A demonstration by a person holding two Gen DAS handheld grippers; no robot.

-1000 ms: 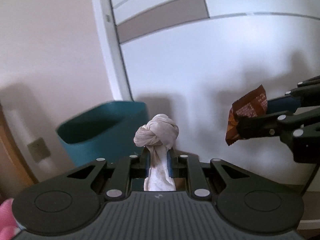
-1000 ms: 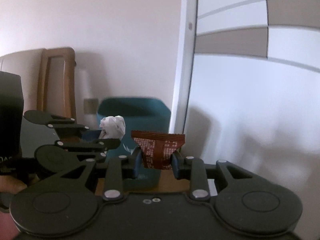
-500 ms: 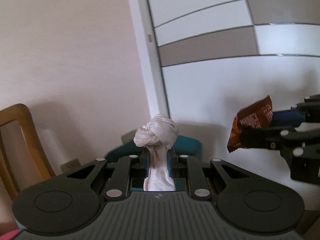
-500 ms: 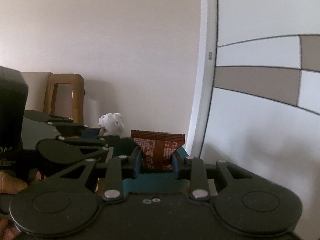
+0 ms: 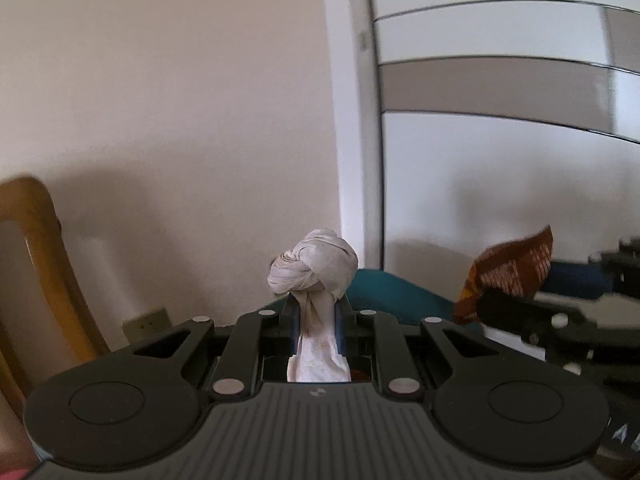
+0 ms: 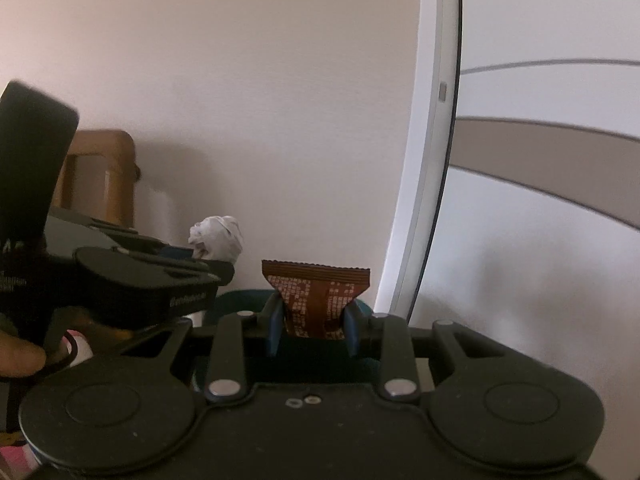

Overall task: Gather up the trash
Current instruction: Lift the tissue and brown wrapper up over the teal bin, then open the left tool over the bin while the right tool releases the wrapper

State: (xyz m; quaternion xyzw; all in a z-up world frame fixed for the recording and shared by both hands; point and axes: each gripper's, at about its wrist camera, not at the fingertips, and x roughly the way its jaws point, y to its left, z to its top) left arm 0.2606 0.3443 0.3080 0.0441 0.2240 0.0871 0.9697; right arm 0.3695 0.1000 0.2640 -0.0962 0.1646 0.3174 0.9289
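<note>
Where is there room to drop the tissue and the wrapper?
Only the teal bin, behind both grippers, could take them; its opening is hidden. The left gripper clamps the knotted tissue; the right gripper clamps the brown wrapper, crowded side by side.

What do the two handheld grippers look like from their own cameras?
Both the left gripper and the right gripper are matte black, with round discs either side, silver rivets on angled linkage bars, and blue-lined jaws. The left's body is ribbed.

left gripper (image 5: 316,312) clamps knotted tissue (image 5: 312,268) upright | right gripper (image 5: 532,300) at right edge, blurred, grips brown wrapper (image 5: 508,276) | teal bin (image 5: 392,296) behind both | wooden chair (image 5: 36,264) left | outlet (image 5: 146,322) on wall
</note>
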